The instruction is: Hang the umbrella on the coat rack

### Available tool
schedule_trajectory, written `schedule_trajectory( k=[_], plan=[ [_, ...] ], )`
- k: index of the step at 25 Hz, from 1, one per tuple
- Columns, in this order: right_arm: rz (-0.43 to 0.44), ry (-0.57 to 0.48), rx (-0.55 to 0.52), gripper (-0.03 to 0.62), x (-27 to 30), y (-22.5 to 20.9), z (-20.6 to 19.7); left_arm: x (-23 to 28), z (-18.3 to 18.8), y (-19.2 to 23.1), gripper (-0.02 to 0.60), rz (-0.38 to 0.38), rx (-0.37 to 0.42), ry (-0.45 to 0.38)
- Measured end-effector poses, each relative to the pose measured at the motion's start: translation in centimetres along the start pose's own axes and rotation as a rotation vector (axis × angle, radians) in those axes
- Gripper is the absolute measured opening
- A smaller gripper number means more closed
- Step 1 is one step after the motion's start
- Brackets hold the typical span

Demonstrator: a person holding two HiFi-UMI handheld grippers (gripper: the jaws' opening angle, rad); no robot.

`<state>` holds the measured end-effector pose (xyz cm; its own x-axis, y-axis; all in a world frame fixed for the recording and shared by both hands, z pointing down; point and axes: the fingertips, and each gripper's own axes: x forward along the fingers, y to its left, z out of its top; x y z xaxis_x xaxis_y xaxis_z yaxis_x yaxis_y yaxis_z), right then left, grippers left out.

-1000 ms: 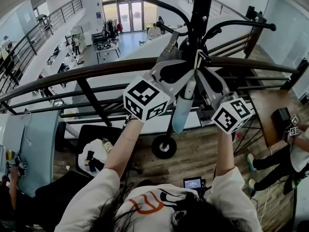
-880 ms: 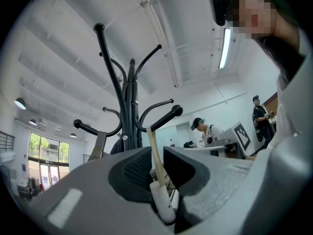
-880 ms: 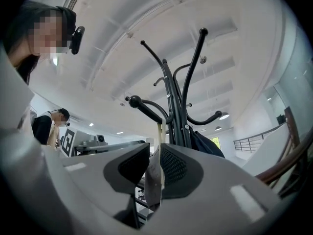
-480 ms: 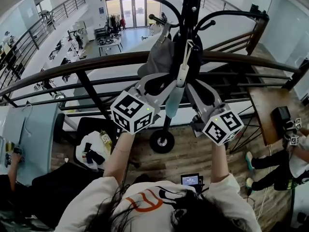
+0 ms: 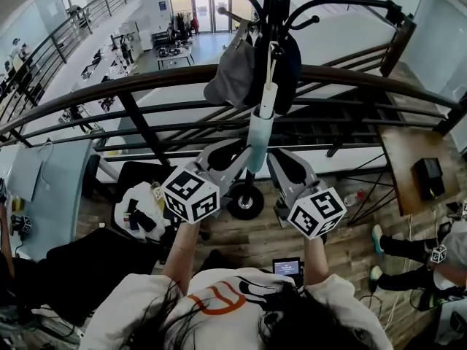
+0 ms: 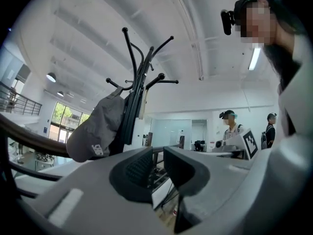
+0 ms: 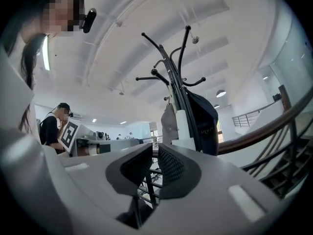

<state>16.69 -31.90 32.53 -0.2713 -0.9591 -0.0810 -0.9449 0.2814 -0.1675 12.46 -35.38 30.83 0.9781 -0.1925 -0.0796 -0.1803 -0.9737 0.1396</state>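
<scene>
The black coat rack [image 5: 276,6] stands just past the railing, straight ahead of me. A pale blue folded umbrella [image 5: 260,133] hangs down along its pole, free of both grippers. The left gripper [image 5: 232,152] sits below and left of the umbrella's lower end. The right gripper [image 5: 281,159] is below and right of it. In the left gripper view the jaws [image 6: 157,155] stand nearly together with nothing between them, and the rack [image 6: 139,67] rises beyond. The right gripper [image 7: 155,153] likewise shows only a sliver of gap, with the umbrella [image 7: 182,126] beyond.
A grey cap [image 5: 230,71] and a dark bag [image 5: 290,60] hang on the rack. A curved dark handrail [image 5: 146,97] crosses between me and the rack. The rack's round base [image 5: 246,221] rests on the wood floor. A person sits at the far right [image 5: 438,257].
Both grippers have dropped down and back from the rack's upper part. The umbrella, which was between them one second ago, now hangs from the rack on its own.
</scene>
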Motion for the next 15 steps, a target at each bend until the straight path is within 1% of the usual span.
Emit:
schedule_trajectory(
  k=[4,8,15],
  plan=[
    [-0.005,0.057,0.017,0.04,-2.4,1.2,-3.0,-1.8,-3.4,-1.8,0.06,0.027,-0.061,0.038],
    [-0.006,0.082,0.046,0.029,-5.2,1.6,-4.6,-2.8,-6.1,-4.0,0.06,0.057,-0.094,0.073],
    [0.013,0.145,0.049,0.008,-11.3,2.1,-6.6,-3.8,-8.9,-9.1,0.06,0.127,-0.131,0.077]
  ],
)
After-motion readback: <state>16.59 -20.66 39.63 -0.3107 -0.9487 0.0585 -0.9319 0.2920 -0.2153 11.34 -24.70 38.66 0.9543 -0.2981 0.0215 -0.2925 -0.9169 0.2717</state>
